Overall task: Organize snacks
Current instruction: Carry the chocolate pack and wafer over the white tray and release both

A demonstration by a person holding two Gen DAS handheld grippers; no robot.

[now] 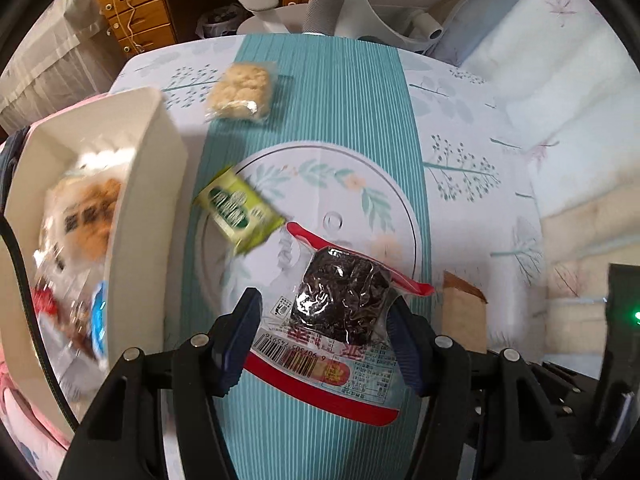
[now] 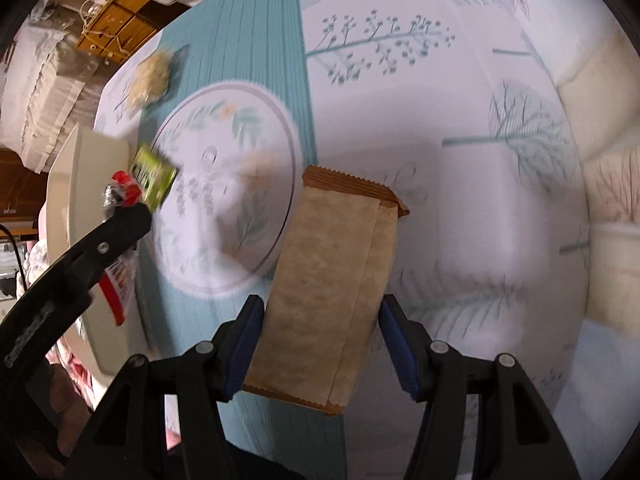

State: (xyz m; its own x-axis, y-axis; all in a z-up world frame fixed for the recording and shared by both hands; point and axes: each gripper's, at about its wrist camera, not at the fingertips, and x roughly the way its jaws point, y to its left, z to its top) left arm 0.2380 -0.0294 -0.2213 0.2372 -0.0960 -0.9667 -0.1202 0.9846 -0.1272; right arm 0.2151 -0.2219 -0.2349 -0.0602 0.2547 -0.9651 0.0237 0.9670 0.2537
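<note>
The left gripper (image 1: 324, 336) points steeply down, and its two blue-padded fingers pinch a clear, red-trimmed packet of dark snack (image 1: 340, 296) across its narrow width. The packet's long axis runs straight out along the fingers, barcode end nearest the camera and the red top edge farthest. It appears to hang clear of the table rather than rest on it.

The relation that matters next: the cream storage box (image 1: 148, 216) stands just to the left of this gripper, its near wall beside the left finger. Its long axis runs roughly parallel to the held packet. Several wrapped snacks already lie inside it. So the left hand is the nearer one to the box, and its load likely needs only a short sideways carry and a drop.

The right gripper (image 2: 320, 344) also points down and pinches a tan paper packet (image 2: 332, 288) by its long edges, with the brown crimped end away from the camera. From this tool the box lies far off to the left, beyond the left gripper.

Further out, a green packet (image 1: 240, 210) lies ahead and left of the left gripper, near the box wall. Beyond it, a pale crumbly snack (image 1: 240, 92) sits on the teal table runner (image 1: 344, 92), farthest away.
</note>
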